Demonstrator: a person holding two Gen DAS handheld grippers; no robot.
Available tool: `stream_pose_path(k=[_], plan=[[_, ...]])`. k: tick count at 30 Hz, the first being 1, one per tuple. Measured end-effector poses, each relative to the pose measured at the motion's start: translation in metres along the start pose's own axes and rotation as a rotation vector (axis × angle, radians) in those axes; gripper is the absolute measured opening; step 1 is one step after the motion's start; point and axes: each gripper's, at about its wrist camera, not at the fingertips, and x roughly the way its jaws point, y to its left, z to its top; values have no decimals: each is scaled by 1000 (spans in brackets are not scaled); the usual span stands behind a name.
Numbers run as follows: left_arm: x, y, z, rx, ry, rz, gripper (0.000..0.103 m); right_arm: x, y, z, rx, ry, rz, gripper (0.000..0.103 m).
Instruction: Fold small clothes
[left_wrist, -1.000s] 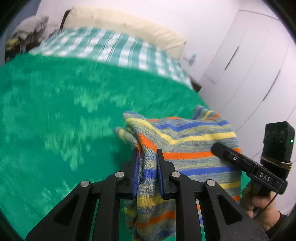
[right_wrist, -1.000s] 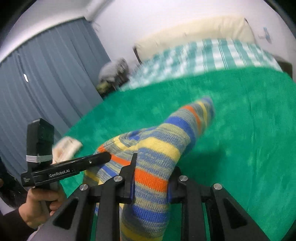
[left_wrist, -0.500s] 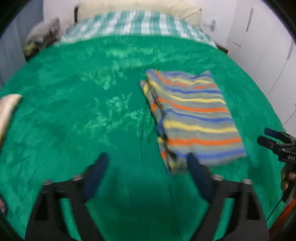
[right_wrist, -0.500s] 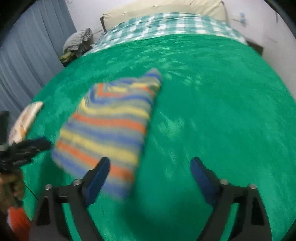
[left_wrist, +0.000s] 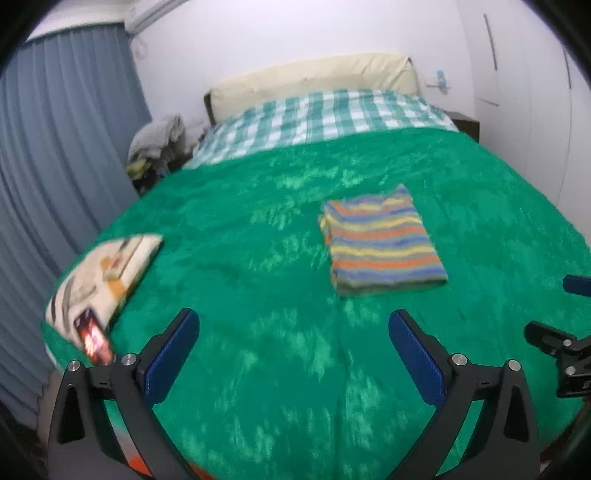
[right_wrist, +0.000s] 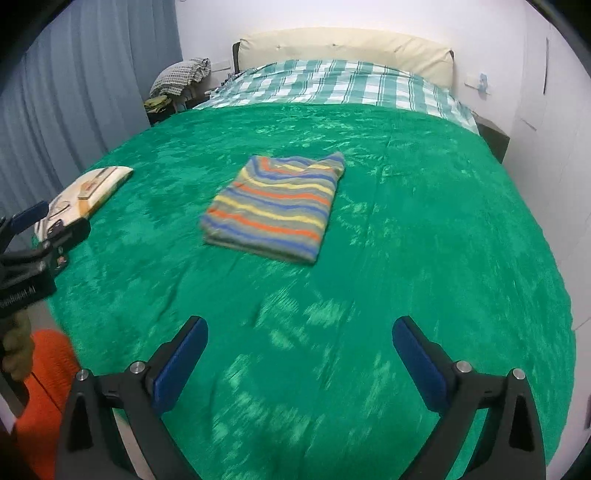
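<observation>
Sweater (left_wrist: 382, 246) is seen folded flat on the green blanket (left_wrist: 258, 369) of the bed; left gripper (left_wrist: 293, 354) and right gripper (right_wrist: 297, 360) are held wide-fingered, empty, well short of it.

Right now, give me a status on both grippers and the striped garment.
Left gripper open, empty. Right gripper open, empty. Striped garment folded flat on green blanket, untouched. Nothing in the way.

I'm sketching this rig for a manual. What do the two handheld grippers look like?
Both the left gripper and the right gripper have black angular frames with triangular cutouts and silver round bolts. Each finger carries a long blue ribbed pad. Seen from the right camera, the left gripper's black body bears white lettering, too blurred to read.
</observation>
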Motion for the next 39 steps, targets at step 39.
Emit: stream_pose_path(k=[39], plan=[[-81, 8, -45, -41, 167, -39, 103, -122, 46, -37, -21, -17, -32, 103]])
